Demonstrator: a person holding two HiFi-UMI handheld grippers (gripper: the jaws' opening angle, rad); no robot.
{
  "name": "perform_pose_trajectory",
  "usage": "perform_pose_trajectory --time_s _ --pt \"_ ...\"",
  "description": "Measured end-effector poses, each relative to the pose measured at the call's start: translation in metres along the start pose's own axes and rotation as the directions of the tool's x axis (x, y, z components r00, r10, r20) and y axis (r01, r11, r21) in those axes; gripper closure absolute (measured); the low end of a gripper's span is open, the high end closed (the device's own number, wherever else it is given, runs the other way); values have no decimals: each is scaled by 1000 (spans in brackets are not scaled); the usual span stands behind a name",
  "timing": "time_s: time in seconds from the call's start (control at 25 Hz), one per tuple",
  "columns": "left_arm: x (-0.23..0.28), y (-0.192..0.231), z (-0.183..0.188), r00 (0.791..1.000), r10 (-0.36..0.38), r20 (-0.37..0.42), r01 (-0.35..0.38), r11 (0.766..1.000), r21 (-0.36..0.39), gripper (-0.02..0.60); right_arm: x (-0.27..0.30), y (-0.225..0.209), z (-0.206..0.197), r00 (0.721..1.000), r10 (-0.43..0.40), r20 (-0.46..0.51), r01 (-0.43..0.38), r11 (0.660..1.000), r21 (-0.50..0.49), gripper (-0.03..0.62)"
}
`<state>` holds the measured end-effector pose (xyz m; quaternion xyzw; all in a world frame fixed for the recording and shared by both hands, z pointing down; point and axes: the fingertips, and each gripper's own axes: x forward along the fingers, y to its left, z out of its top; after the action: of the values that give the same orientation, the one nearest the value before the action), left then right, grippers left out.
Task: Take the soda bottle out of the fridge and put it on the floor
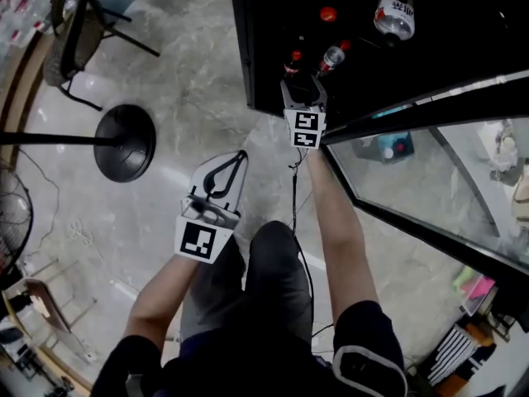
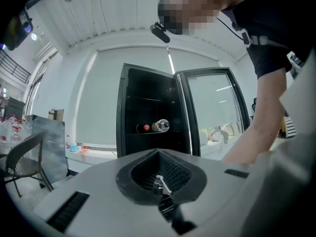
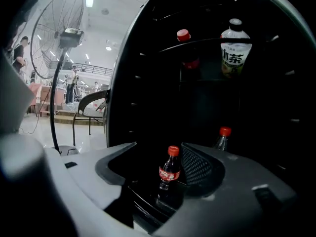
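A small cola bottle with a red cap stands upright on a low shelf of the black fridge. My right gripper reaches into the fridge opening just before it. In the right gripper view the cola bottle shows between the jaws of my right gripper, which stand open with gaps on both sides of it. My left gripper hangs over the grey floor, left of the fridge. Its jaws meet at the tips with nothing in them, as the left gripper view shows.
More bottles stand in the fridge: a red-capped one behind the cola, another and a white-capped tea bottle on the upper shelf. The glass door swings open at right. A fan's round base and a chair stand at left.
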<state>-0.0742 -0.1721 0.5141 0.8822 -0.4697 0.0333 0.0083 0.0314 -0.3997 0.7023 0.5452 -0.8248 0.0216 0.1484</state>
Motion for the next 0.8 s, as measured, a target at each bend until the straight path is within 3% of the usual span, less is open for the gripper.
perform_pose_trajectory --time_s 0.8 --pt "9 5 -68 999 -35 5 35 999 19 560 84 -30 -88 998 -53 -44 58 991 122 263"
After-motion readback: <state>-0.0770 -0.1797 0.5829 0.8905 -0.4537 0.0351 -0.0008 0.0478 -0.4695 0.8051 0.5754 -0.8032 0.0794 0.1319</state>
